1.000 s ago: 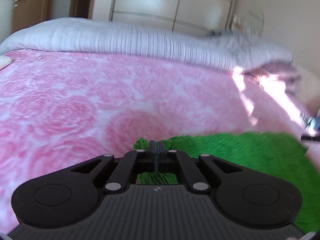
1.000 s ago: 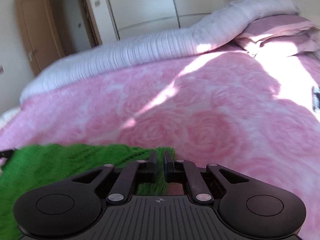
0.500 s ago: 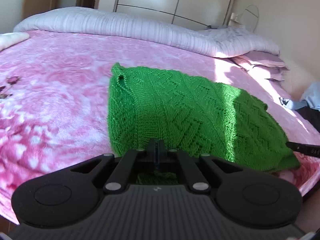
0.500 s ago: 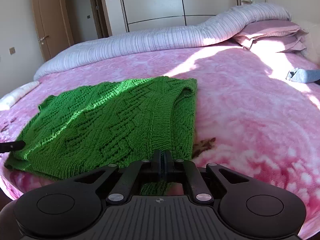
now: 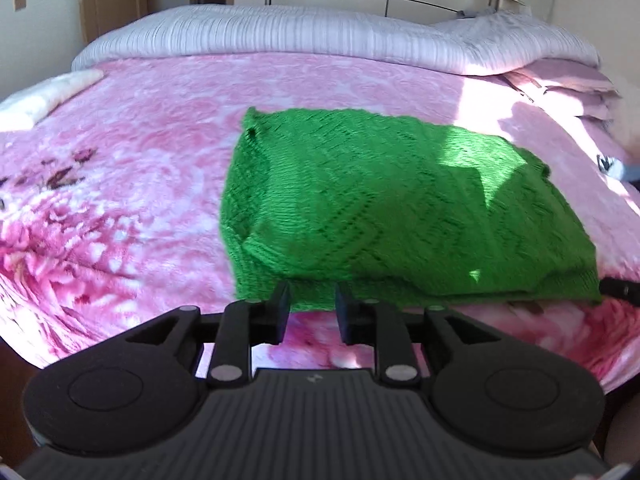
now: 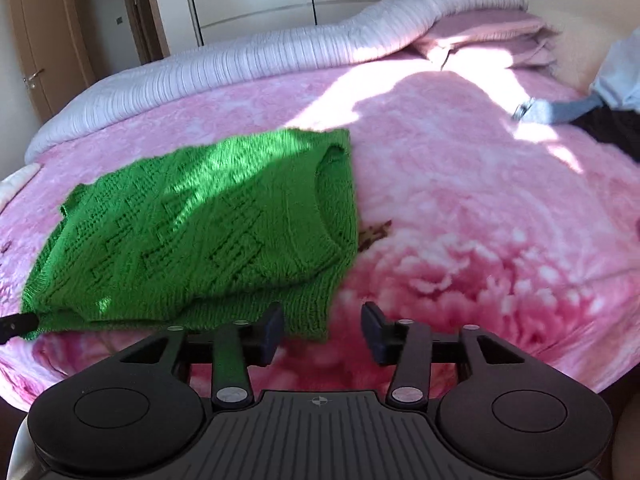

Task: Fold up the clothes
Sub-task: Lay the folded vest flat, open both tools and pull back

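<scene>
A pink blanket (image 5: 120, 184) with a rose pattern covers the bed, and on it lies the green knitted sweater (image 5: 384, 208), folded over on itself so that a lower layer shows along its near edge. At the far side of the bed lies a rolled pale ribbed duvet (image 5: 320, 36).

The left gripper (image 5: 311, 306) is just before the near edge of the sweater. Its fingers are parted with a narrow gap and hold nothing; the green edge shows just beyond the tips.

The right gripper (image 6: 322, 330) has its fingers spread wide and empty. Its left finger (image 6: 272, 330) is at the near right corner of the sweater, its right finger over bare blanket.

The grippers carry only small round emblems. No writing can be read.
</scene>
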### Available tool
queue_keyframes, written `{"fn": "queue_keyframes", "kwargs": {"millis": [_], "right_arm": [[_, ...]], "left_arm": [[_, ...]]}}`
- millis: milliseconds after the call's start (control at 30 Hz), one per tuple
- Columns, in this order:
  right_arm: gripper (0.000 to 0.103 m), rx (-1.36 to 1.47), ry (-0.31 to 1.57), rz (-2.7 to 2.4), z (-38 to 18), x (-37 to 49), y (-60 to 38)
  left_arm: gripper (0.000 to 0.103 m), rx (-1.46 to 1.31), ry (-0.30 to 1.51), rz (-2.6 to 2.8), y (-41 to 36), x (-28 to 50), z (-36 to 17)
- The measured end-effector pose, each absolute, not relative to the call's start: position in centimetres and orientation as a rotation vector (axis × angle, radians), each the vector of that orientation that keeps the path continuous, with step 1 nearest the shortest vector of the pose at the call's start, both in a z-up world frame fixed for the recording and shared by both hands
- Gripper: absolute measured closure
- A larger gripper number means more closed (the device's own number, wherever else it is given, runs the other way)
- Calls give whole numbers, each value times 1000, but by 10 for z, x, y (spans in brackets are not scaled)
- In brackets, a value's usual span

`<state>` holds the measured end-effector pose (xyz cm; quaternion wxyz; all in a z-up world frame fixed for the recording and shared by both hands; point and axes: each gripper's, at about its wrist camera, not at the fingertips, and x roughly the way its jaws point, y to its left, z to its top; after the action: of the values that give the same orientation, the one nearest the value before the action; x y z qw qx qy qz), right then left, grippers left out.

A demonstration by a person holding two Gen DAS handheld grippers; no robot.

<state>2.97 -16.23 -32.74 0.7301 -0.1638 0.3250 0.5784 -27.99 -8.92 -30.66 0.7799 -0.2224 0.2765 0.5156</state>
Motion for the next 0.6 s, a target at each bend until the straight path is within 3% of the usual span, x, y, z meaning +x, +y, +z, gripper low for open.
{"fn": "queue_keyframes", "kwargs": {"millis": [133, 600], "right_arm": [[45, -321, 695, 1273, -318, 29, -174], [43, -320, 688, 1303, -307, 12, -198]], "left_arm": [[73, -455, 630, 1142, -107, -270, -297], [70, -402, 657, 1149, -144, -260, -286]]}}
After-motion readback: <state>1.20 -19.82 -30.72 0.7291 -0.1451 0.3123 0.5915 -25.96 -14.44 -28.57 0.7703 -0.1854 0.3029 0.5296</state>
